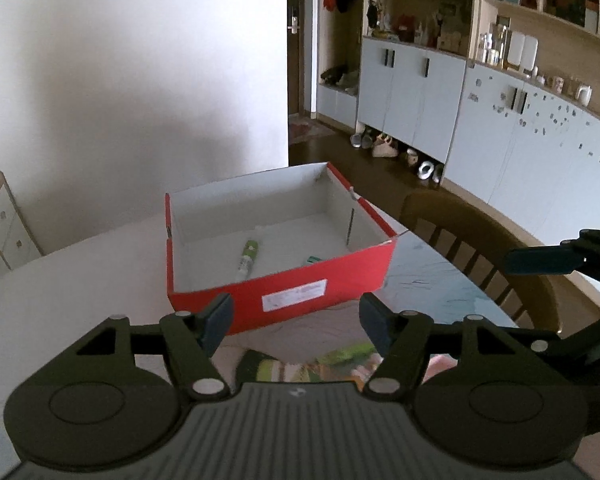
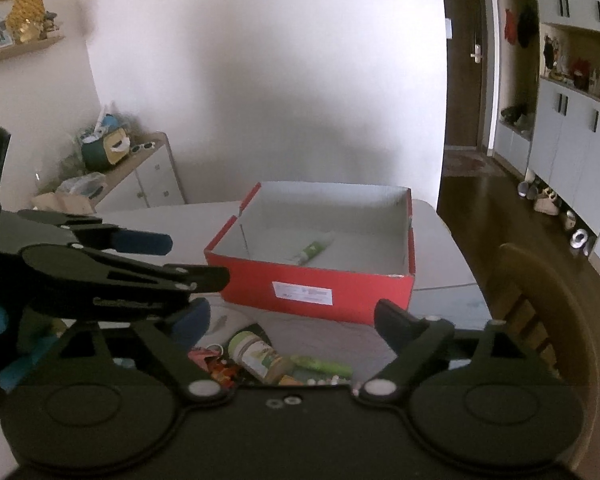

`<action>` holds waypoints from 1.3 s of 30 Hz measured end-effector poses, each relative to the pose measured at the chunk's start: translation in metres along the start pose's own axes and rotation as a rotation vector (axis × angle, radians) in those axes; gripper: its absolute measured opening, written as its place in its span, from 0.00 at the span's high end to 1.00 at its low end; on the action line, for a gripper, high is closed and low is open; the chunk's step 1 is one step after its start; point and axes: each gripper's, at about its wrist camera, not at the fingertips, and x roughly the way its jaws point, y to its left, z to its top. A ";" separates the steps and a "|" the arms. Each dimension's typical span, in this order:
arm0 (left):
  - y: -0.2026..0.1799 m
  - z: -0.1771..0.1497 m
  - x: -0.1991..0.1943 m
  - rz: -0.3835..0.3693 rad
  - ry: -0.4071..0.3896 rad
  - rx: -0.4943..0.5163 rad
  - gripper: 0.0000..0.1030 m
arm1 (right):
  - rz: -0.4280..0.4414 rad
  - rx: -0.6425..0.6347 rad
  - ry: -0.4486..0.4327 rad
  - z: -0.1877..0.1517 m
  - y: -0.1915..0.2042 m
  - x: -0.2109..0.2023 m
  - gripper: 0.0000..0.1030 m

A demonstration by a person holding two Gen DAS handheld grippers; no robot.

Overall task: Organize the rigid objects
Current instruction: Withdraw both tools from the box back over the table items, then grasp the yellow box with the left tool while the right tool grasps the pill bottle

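the red box (image 2: 320, 280) sits on the table (image 2: 440, 248) holding a green tube (image 2: 312, 250). both the left gripper (image 1: 296, 320) and right gripper (image 2: 288, 316) hover with fingers apart, empty. a jar (image 2: 256, 354) and clutter lie outside, so most sorting seems left.

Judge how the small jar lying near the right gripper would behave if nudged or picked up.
The jar lies on its side on the table, so its round body would probably roll if nudged. It looks rigid and small, likely light. Its smooth label could slip in the jaws, and the clutter touching it may shift.
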 end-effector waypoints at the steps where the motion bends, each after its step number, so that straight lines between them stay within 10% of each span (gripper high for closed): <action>1: -0.002 -0.003 -0.004 -0.004 -0.005 -0.006 0.28 | -0.001 -0.001 -0.006 -0.003 0.000 -0.003 0.09; 14: -0.013 -0.039 -0.043 0.019 -0.073 -0.038 0.17 | -0.006 -0.023 -0.103 -0.045 0.004 -0.036 0.00; 39: -0.006 -0.142 0.002 0.020 0.088 -0.182 0.11 | -0.059 -0.050 0.121 -0.130 0.007 0.012 0.07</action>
